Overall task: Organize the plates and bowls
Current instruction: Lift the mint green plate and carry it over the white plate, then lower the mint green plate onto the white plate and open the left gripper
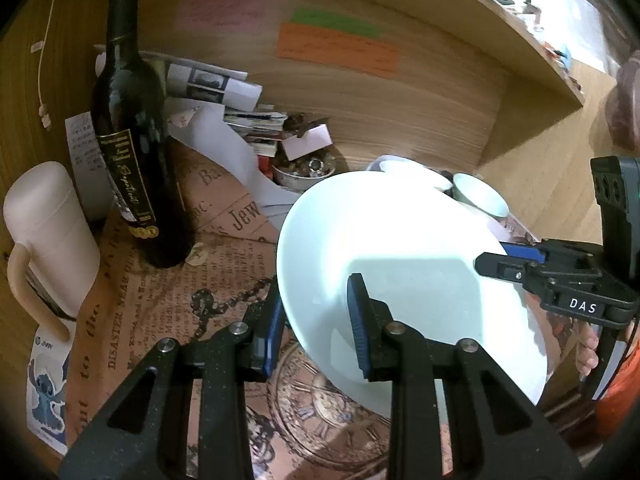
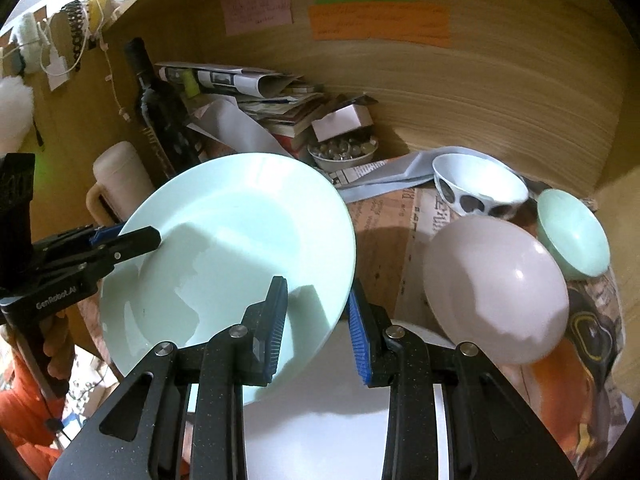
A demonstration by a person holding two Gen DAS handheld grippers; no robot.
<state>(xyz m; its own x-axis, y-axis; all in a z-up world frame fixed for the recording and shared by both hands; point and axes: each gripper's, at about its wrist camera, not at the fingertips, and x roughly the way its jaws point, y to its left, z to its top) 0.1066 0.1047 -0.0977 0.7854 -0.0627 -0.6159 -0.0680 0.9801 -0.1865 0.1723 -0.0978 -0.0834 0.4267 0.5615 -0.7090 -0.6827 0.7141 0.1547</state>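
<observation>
A pale green plate (image 1: 400,280) (image 2: 228,260) is held tilted above the desk. My left gripper (image 1: 316,320) straddles its left rim, one finger each side; it also shows in the right wrist view (image 2: 124,240) clamped on the rim. My right gripper (image 2: 318,328) straddles the plate's right rim, and shows in the left wrist view (image 1: 504,258). A white plate (image 2: 340,420) lies below. A pink bowl (image 2: 496,284), a green bowl (image 2: 576,236) and a patterned white bowl (image 2: 476,188) stand to the right.
A dark wine bottle (image 1: 128,136) and a pink mug (image 1: 48,236) stand at the left on newsprint paper (image 1: 168,304). Stacked papers (image 1: 248,120) and a small dish of beads (image 1: 308,172) sit at the wooden back wall (image 1: 400,112).
</observation>
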